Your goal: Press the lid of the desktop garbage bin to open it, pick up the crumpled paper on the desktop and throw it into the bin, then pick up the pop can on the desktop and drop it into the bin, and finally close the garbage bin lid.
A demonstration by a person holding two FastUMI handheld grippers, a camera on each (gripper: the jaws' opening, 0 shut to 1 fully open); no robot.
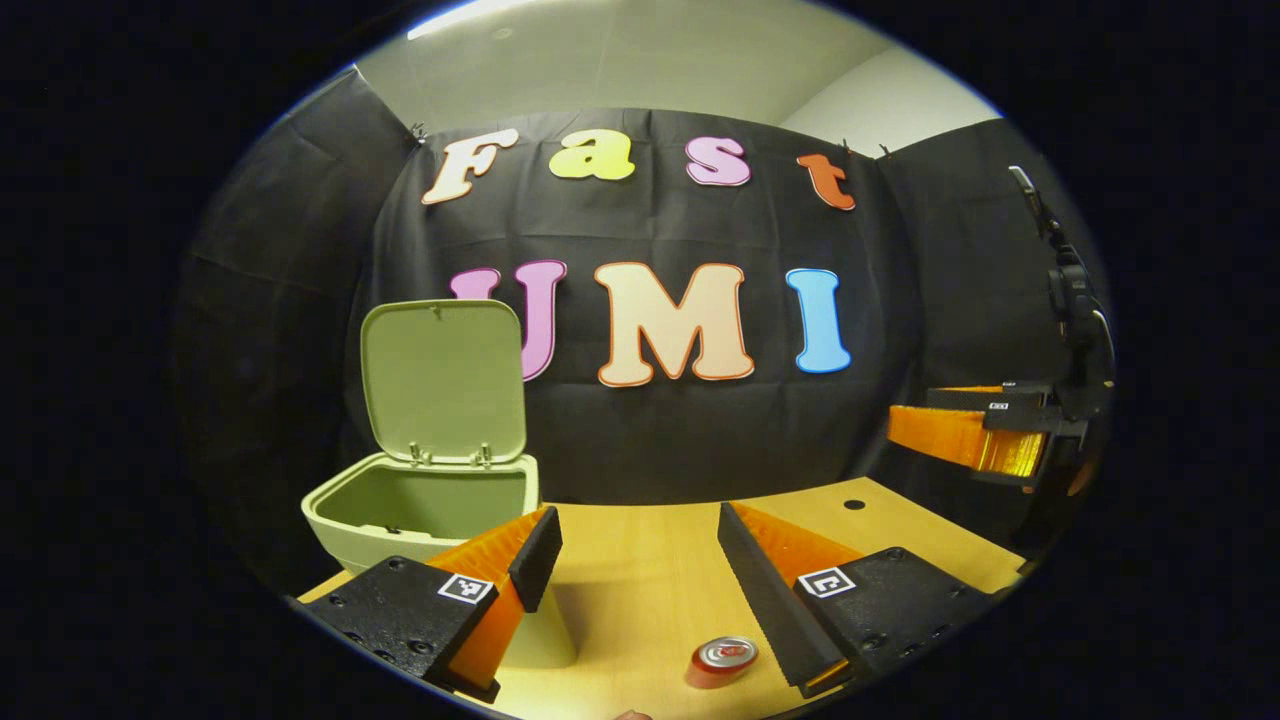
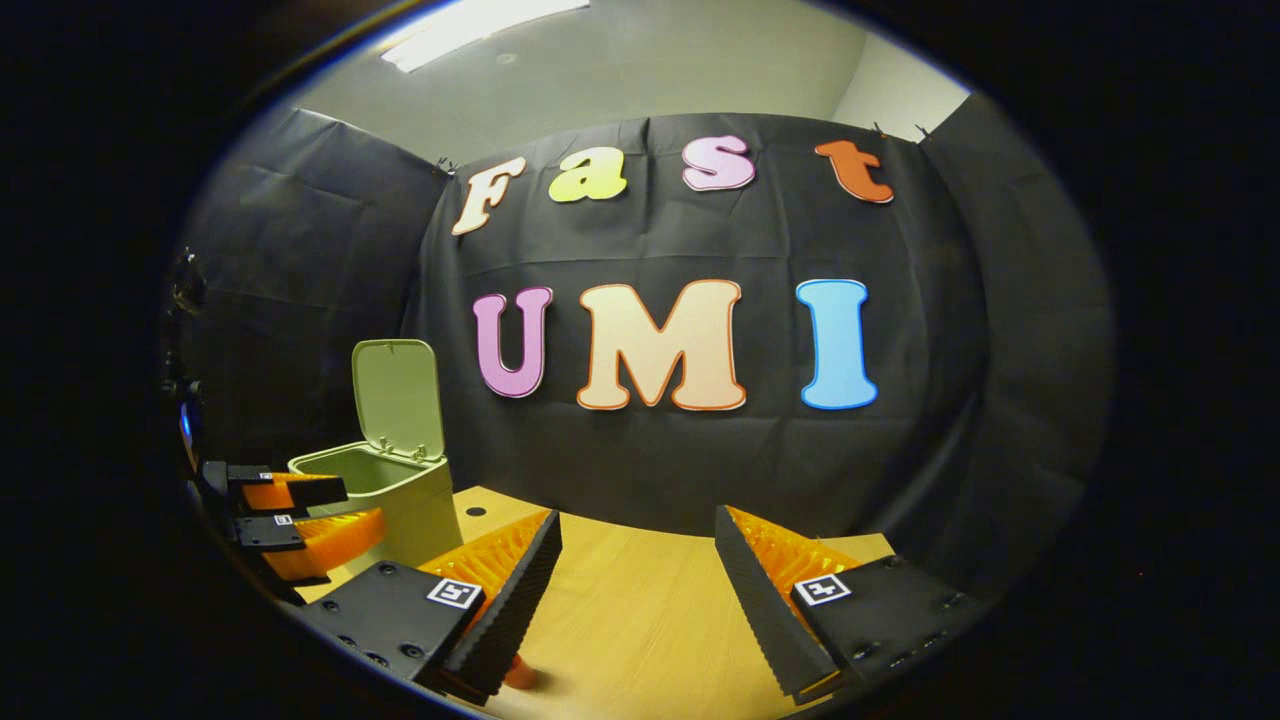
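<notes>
In the left gripper view, going left to right: the bin (image 1: pixel 425 500) stands at the far left of the table (image 1: pixel 640 570), its lid (image 1: pixel 445 380) swung up and standing nearly upright behind the open mouth. No crumpled paper lies on the stretch of desktop in sight, so that step is probably done, though the bin's inside is too shadowed to confirm it. The left gripper (image 1: pixel 640 575) hangs over the table with its fingers spread wide and nothing between them. The can (image 1: pixel 722 662) stands upright on the desktop at the bottom of the view, just inside the right-hand finger and nearer the camera than the fingertips, so it sits below and slightly right of the open gap. Far right, the right gripper (image 1: pixel 965 435) is raised, well apart from the can.

In the right gripper view, the other gripper appears at the left edge beside the bin (image 2: pixel 385 490); the lid (image 2: pixel 397 400) is up. The right gripper (image 2: pixel 640 580) also has its fingers released and empty. A bit of red at its left-hand finger is likely the can (image 2: pixel 520 672), mostly hidden.

The left gripper looks nearer; the can's long axis is vertical, so a side-on close around its wall, after dropping and drawing back, seems the likely approach.
</notes>
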